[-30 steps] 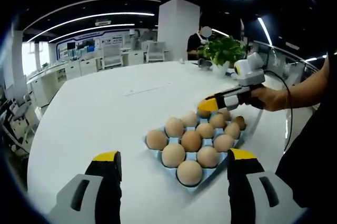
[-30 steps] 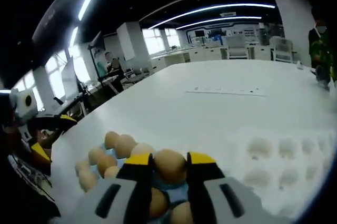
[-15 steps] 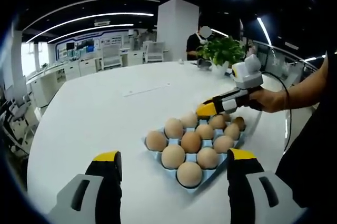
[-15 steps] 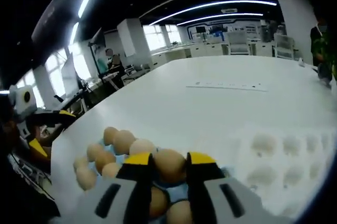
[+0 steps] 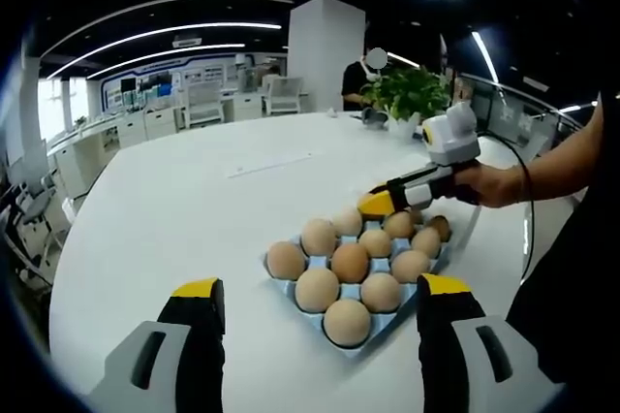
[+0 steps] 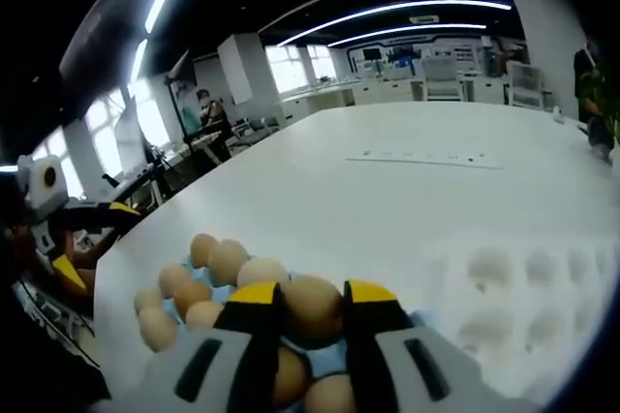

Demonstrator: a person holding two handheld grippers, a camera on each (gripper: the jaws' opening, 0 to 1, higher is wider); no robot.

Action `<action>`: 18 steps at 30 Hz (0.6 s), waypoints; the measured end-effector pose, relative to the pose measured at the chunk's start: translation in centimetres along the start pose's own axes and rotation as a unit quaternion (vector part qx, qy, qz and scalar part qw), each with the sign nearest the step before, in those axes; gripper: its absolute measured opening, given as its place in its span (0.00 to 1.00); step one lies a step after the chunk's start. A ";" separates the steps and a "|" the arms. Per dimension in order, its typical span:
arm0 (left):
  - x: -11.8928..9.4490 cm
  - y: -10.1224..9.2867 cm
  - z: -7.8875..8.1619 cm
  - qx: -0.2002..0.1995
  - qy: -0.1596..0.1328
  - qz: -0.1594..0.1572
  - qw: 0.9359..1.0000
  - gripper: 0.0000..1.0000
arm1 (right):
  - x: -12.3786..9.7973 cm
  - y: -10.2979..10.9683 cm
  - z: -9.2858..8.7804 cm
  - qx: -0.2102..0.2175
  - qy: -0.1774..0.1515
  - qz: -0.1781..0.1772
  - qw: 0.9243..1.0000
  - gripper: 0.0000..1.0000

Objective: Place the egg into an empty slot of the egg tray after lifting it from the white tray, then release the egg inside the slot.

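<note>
While my right tongs [image 6: 312,308] pinch a brown egg [image 6: 312,309] between their yellow-tipped jaws, I see it held just above the blue egg tray [image 6: 334,360], at the tray's edge nearest the white tray [image 6: 528,287]. That white tray lies just beside the blue one on the white bench [image 6: 387,190], its moulded hollows showing pale. In the left gripper view my left tongs [image 5: 320,289] stand spread wide with nothing between them, low over the bench [image 5: 174,209] and near the front of the egg tray [image 5: 274,263], which carries rows of brown eggs. Across it the right tongs [image 5: 378,204] reach in from the right, held by a hand [image 5: 494,183], over the far eggs. A green potted plant [image 5: 407,93] sits further back on the bench
</note>
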State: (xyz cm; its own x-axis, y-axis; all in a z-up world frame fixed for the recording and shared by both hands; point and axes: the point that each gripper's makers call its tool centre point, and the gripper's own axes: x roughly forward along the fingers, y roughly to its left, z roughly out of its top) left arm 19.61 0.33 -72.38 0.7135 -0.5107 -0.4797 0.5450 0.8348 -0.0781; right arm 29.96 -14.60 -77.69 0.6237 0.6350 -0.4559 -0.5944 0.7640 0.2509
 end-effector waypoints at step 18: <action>-0.3 0.5 -0.2 0.002 0.003 0.009 1.000 0.81 | -0.3 0.2 -0.2 0.004 -0.002 0.009 1.000 0.24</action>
State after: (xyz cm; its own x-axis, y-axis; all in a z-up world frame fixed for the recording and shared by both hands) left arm 19.54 0.91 -72.45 0.7196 -0.4949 -0.4870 0.5345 0.8426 -0.0665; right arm 29.58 -14.66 -77.64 0.6147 0.6488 -0.4486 -0.6009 0.7536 0.2665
